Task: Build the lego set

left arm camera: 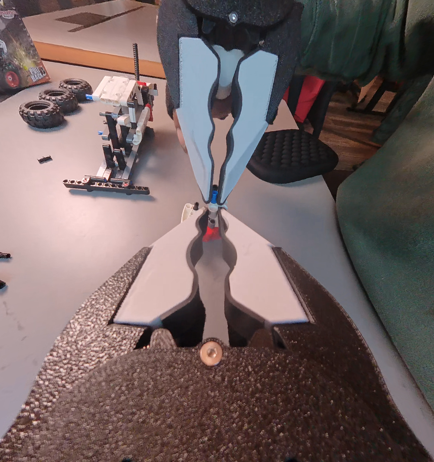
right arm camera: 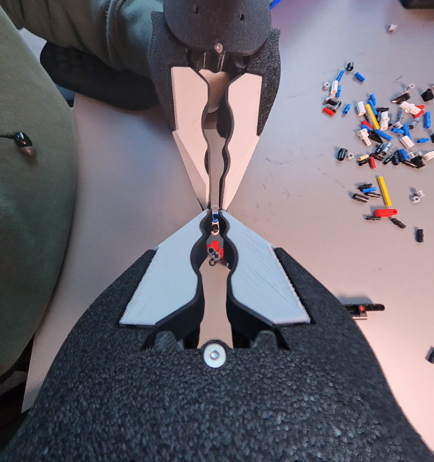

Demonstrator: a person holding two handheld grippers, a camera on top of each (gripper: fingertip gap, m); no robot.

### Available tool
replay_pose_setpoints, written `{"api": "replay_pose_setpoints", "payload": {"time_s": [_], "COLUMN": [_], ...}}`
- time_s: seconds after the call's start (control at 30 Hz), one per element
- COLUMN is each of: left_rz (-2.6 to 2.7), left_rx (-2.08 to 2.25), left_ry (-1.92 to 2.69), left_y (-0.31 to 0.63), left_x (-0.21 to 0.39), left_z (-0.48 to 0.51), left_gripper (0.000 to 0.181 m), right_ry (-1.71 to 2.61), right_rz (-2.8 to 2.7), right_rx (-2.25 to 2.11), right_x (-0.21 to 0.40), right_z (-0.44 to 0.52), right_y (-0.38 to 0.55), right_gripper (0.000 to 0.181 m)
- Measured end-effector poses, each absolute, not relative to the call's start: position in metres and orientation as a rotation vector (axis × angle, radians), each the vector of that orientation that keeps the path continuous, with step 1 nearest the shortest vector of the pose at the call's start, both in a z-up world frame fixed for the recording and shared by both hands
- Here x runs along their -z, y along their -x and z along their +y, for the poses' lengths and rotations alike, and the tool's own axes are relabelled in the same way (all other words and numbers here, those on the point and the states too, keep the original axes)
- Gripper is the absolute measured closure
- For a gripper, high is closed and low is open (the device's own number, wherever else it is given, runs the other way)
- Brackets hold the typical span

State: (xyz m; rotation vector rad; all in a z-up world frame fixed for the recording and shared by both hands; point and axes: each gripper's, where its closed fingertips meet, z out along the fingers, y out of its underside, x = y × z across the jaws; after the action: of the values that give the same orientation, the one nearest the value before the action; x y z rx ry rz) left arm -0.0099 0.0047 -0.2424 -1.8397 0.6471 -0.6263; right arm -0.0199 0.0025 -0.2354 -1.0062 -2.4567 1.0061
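My left gripper (left arm camera: 212,212) and right gripper (right arm camera: 214,212) meet tip to tip above the grey table (left arm camera: 60,237). The left one is shut on a small white, grey and red sub-assembly (left arm camera: 211,221), whose red part (left arm camera: 211,234) hangs below the fingertips. The right one, coming from the top of the left wrist view (left arm camera: 214,200), is shut on a blue pin (left arm camera: 214,197) set against the sub-assembly's white end. In the right wrist view the blue pin (right arm camera: 214,217) sits between my own fingertips, with the grey and red parts (right arm camera: 214,248) below. The left gripper (right arm camera: 214,205) faces it.
A half-built black and white chassis (left arm camera: 122,130) stands at the left, with three black tyres (left arm camera: 53,102) and the set's box (left arm camera: 5,50) behind it. A pile of loose pieces (right arm camera: 391,125), a yellow axle (right arm camera: 383,191) and a red beam (right arm camera: 386,212) lie to the right. A person's green clothing (left arm camera: 398,225) borders the table edge. The grippers are tip to tip, or close to it.
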Motion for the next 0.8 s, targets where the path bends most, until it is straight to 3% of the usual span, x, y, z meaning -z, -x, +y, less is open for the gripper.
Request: {"api": "replay_pose_setpoints", "payload": {"time_s": [0.07, 0.17, 0.33, 0.8], "left_rz": [0.628, 0.643, 0.635, 0.611], "left_rx": [0.648, 0.61, 0.591, 0.569], "left_ry": [1.822, 1.842, 1.862, 1.886], "left_y": [0.011, 0.013, 0.013, 0.019], "left_x": [0.237, 0.241, 0.243, 0.248], "left_z": [0.004, 0.005, 0.007, 0.011], "left_gripper": [0.175, 0.175, 0.175, 0.175], "right_ry": [1.006, 0.974, 0.945, 0.968], "right_rz": [-2.426, -2.456, -2.479, -2.546], "right_rx": [-1.016, -0.942, -0.815, -0.732], "right_x": [0.231, 0.234, 0.244, 0.251], "right_z": [0.003, 0.004, 0.005, 0.01], "right_y": [0.02, 0.015, 0.018, 0.023], "right_gripper": [0.176, 0.152, 0.165, 0.166]}}
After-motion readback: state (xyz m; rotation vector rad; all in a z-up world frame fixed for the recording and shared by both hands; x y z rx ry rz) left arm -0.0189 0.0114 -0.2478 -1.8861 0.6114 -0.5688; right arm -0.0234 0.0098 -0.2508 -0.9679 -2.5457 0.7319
